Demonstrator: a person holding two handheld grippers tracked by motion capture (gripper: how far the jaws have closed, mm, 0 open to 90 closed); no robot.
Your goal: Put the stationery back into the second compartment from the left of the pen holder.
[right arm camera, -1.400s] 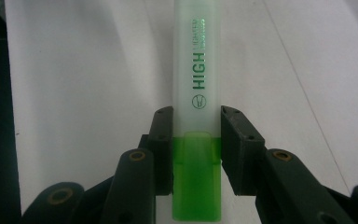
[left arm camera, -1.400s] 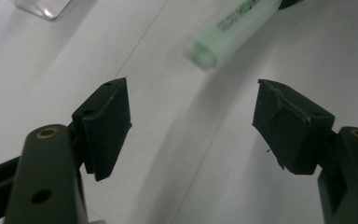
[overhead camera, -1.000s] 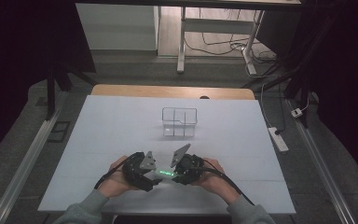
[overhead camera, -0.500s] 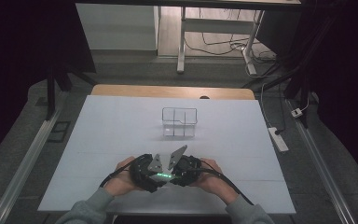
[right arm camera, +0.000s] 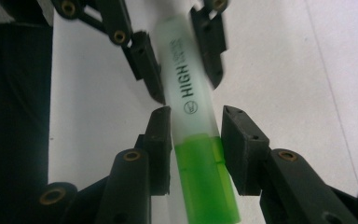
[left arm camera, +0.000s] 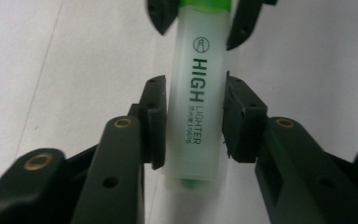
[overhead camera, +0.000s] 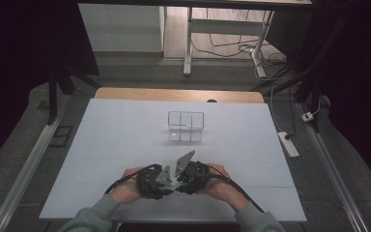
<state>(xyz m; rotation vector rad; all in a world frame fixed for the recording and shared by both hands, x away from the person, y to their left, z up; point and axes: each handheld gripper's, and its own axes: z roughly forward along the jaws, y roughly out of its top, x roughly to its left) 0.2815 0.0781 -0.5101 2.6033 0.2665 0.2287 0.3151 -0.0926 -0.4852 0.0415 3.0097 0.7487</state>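
Both tongs meet nose to nose at the near edge of the white table [overhead camera: 125, 135], well on the person's side of the clear divided box [overhead camera: 186, 126], which serves as the landmark here. From the high view, the left gripper [overhead camera: 160, 180] and the right gripper [overhead camera: 183, 178] face each other with a green highlighter [overhead camera: 175, 185] bridging them, well apart from the box and nearer the person. In the left gripper view, the left gripper [left arm camera: 193, 123] has its jaws part-open around the pale barrel of the highlighter [left arm camera: 196, 93]; one pad touches, while a thin gap seems to remain on the other side, so I judge it a loose hold at best. In the right gripper view, the right gripper [right arm camera: 196, 140] straddles the highlighter [right arm camera: 191, 121] just where the barrel meets the green cap [right arm camera: 205, 182], its jaws also standing slightly wide of it (contact there is hard to confirm). The step in hand looks like pulling the cap off or passing the pen across: to do it well, one gripper should clamp squarely on the barrel, the other on the cap, and then pull straight along the pen's axis without twisting. The box looks empty in every compartment, though its far cells are too small to judge.
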